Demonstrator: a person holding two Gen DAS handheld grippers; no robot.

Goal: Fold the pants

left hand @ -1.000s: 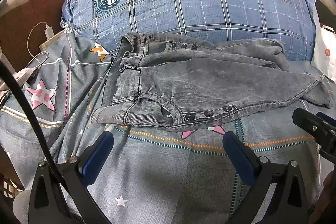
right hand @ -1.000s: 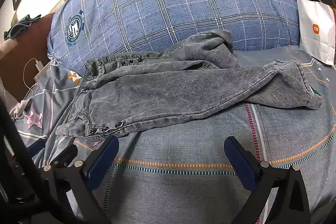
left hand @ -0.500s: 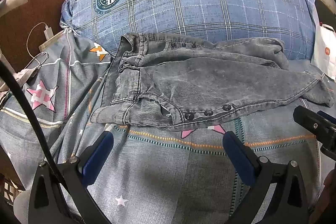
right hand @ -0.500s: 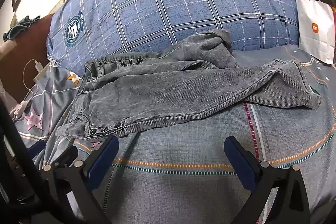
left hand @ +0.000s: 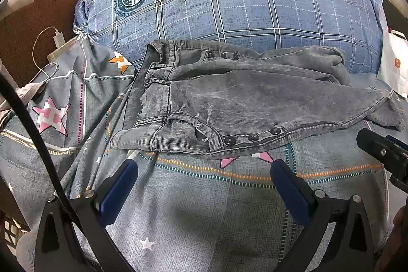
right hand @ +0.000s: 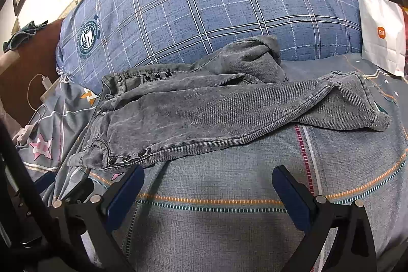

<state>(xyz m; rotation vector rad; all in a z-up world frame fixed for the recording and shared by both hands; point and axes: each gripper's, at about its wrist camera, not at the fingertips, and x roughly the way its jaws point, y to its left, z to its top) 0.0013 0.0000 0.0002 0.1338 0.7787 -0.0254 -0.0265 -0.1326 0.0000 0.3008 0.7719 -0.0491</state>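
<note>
Patterned bedspread [left hand: 204, 208] carries grey pants [left hand: 255, 98]; left gripper [left hand: 204, 185] and right gripper [right hand: 207, 190] hover level, jaws released.

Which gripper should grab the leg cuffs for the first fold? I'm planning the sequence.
Right. The right gripper faces the pants nearer their cuffs; the left gripper sits by the waistband.

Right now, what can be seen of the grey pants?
The grey pants are faded, washed corduroy-like fabric with dark snap buttons along the side seams. They lie unfolded across the patterned bedsheet, waistband to the left, legs running right, the far leg bunched against the blue plaid pillow. Both grippers are open and short of them; nothing grips them.
</note>
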